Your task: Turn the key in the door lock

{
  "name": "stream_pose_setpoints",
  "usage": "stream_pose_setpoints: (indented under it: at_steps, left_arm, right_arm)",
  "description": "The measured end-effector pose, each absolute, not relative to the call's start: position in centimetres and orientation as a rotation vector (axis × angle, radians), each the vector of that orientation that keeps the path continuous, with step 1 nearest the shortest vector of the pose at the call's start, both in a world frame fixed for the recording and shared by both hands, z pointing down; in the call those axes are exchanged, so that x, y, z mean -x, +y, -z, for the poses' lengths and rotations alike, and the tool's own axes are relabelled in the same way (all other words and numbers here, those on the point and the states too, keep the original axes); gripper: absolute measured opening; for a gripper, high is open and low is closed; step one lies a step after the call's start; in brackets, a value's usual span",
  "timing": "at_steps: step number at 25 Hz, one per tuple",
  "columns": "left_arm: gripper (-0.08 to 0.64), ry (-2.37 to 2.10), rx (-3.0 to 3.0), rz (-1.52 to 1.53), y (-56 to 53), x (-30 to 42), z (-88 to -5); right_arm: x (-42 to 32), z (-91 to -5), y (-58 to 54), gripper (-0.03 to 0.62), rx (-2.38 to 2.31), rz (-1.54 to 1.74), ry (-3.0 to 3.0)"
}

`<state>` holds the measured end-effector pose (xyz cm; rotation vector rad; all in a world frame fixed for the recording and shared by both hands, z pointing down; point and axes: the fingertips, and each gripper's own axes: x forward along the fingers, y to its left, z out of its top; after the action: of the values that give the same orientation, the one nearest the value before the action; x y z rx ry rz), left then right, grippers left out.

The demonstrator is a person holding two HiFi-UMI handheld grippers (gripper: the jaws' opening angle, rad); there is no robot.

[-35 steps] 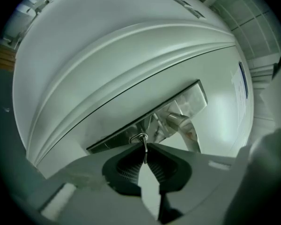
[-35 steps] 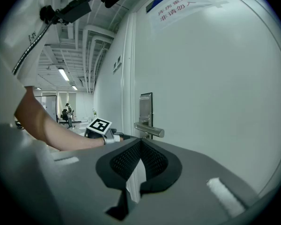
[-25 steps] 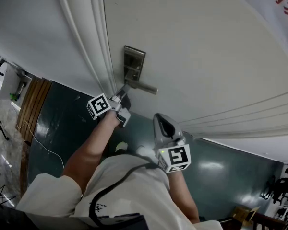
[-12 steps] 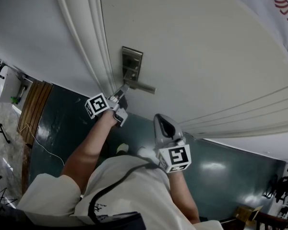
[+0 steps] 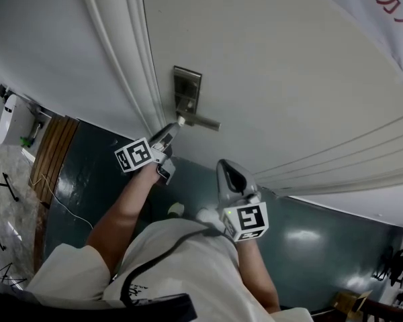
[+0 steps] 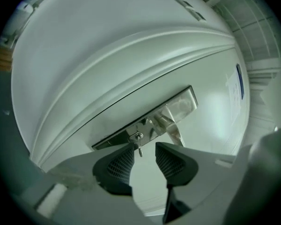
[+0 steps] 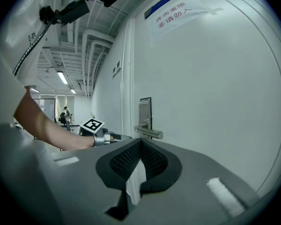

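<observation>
Grey plastic with black ribbed pads, the left gripper (image 6: 144,154) points level at the white panelled door (image 5: 275,59). Its jaws have just been opening; they now stand wide apart and clamp nothing. The small silver key (image 6: 138,144) hangs from the cylinder right at the mouth of that gap, between the two pad tips and closer to the left-hand pad (image 6: 121,163), with no pad pressing on it. Straight ahead of the jaws, the cylinder sits in the brushed-steel rectangular lock plate (image 6: 180,105). The steel lever handle (image 6: 172,128) juts from the plate just past the right-hand pad. To the right of this tool and well back from the door, the grey right gripper (image 7: 140,145) has its black pads closed together with nothing between them, aimed toward the same plate. Beyond it, high on the door, hangs a white sign with red characters (image 5: 389,19)
</observation>
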<state>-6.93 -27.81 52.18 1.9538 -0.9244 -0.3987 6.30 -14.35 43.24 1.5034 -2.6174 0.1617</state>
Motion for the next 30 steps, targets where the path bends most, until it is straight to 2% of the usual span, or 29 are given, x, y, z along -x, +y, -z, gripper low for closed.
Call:
stream_pose_setpoints:
  at_steps: [3, 5, 7, 11, 20, 30]
  left_arm:
    - [0.135, -1.008, -2.098, 0.25, -26.7, 6.8, -51.1]
    - [0.086, -1.053, -2.211, 0.17, -25.8, 6.3, -49.5]
    - [0.043, -1.067, -2.319, 0.124, -24.9, 5.6, -47.5]
    - [0.008, -1.038, -2.483, 0.093, -22.8, 3.4, -43.6]
    - [0.003, -0.952, -2.779, 0.048, -17.5, -1.1, -38.0]
    - [0.003, -0.915, -2.839, 0.077, -16.3, -2.7, -36.3]
  right_arm:
    - [-6.6, -43.0, -14.2, 0.008, -1.531, -0.172, -2.609]
    - [-6.8, -42.8, -14.1, 0.008, -1.543, -0.173, -2.609]
    - [-6.9, -42.5, -13.9, 0.009, -1.546, -0.165, -2.62]
    - [-7.4, -41.6, -13.7, 0.008, -1.573, -0.144, -2.626]
    - [-9.3, -40.3, -12.9, 0.008, -1.652, -0.135, -2.594]
    - [-9.9, -38.9, -12.9, 0.008, -1.689, -0.118, -2.606]
